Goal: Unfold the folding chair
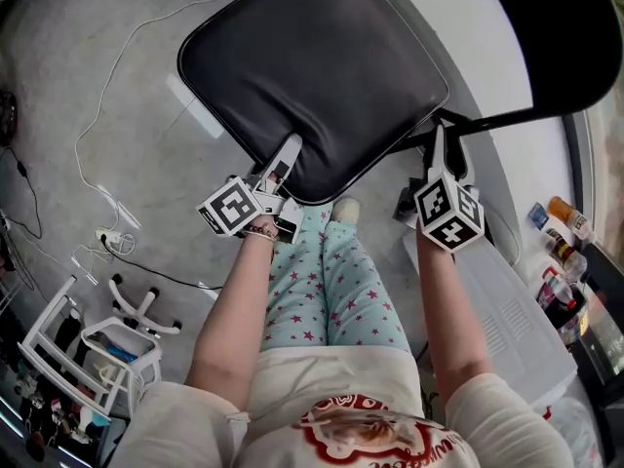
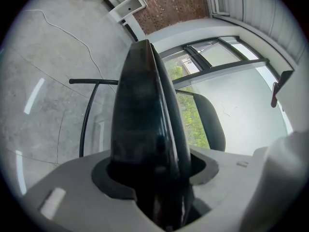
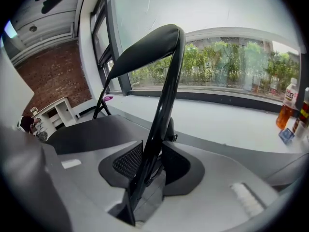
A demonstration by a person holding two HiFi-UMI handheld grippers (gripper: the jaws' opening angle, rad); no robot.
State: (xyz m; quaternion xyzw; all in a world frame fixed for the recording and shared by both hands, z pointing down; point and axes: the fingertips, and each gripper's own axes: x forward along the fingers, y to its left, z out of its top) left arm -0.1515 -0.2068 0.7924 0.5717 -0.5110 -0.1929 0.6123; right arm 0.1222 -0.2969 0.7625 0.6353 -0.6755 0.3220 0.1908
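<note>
Seat edge (image 2: pixel 145 129) sits clenched in left claw (image 2: pixel 155 190), frame tube (image 3: pixel 166 91) in right claw (image 3: pixel 145 175).

We wear pale-blue trousers (image 1: pixel 331 286) scattered with small red stars, a white short-sleeved top (image 1: pixel 331 383) with a red print on its front, and a pale shoe (image 1: pixel 343 209). Our left gripper (image 1: pixel 289 156) and right gripper (image 1: pixel 439 144) are grey, with dark mesh-textured fingers (image 3: pixel 128 161) and white cubes of black square markers.

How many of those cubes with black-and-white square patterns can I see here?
2. One cube is on the left gripper, which grips the chair seat; the other cube is on the right gripper, gripping the chair frame. None seems hidden.
</note>
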